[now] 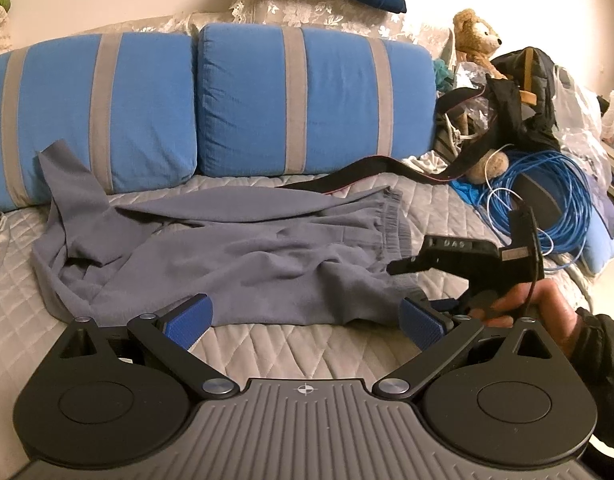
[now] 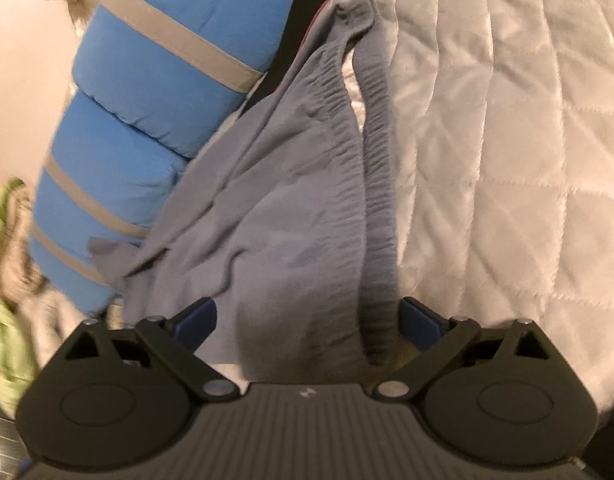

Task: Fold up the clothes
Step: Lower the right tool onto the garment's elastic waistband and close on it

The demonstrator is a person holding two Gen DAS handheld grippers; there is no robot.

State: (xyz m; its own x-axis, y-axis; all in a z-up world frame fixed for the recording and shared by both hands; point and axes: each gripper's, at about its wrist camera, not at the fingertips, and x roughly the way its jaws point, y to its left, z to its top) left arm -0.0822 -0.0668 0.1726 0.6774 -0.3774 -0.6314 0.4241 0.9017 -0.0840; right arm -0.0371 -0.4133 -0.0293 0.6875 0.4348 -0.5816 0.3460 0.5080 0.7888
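left tongs [image 1: 305,320]: wide, at hem of grey trousers [image 1: 235,256] | right tongs [image 2: 309,320]: wide, waistband [image 2: 381,208] between fingers | quilted bed [image 2: 507,160]

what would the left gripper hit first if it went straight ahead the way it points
Most likely the grey pants crumpled on the quilted bed cover; their near edge lies just beyond the open left gripper. The blue striped cushions sit farther back. Depth is hard to judge.

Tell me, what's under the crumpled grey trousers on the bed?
The crumpled grey trousers lie on a pale quilted bedspread. A black strap runs behind them and may slip under their far edge. Anything else beneath is covered.
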